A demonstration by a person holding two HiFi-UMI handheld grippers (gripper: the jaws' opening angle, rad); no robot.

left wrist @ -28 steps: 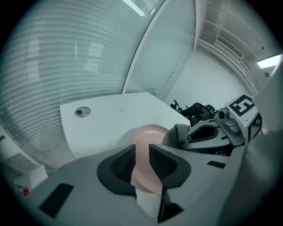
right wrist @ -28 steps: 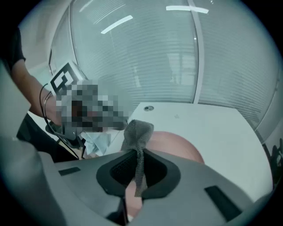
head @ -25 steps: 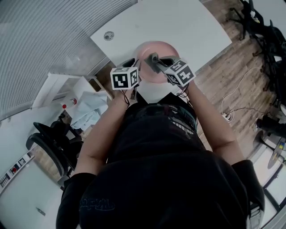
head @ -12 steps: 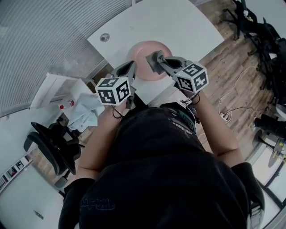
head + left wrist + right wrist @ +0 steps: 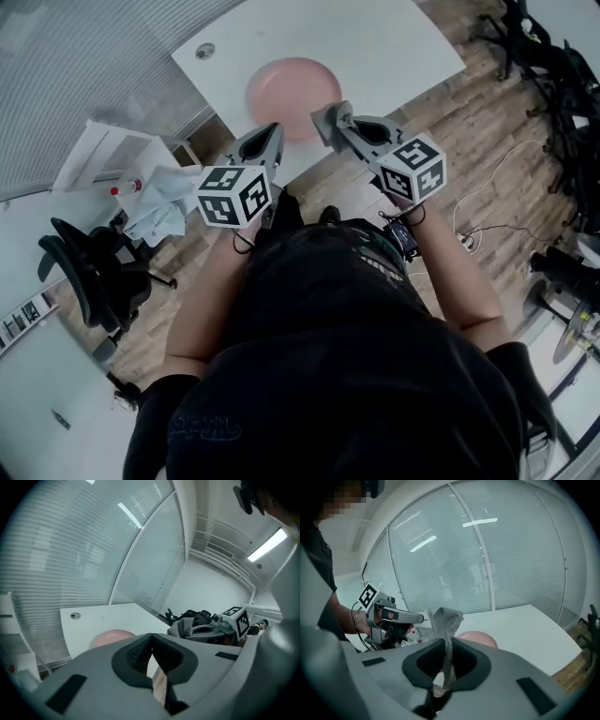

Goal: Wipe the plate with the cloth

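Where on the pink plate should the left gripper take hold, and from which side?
Probably grip the plate by its near rim, coming in low from the front edge of the table. The plate lies flat, so only its rim offers the jaws a thin lip. The left gripper, shut and empty, must open first.

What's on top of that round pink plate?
Nothing visible: the round pink plate looks bare. Part of its near rim is hidden behind the right gripper, which pinches the grey mesh cloth.

The plate (image 5: 292, 84) is pink, the tabletop (image 5: 375, 37) white, the cloth (image 5: 446, 618) grey with a fine waffle weave.
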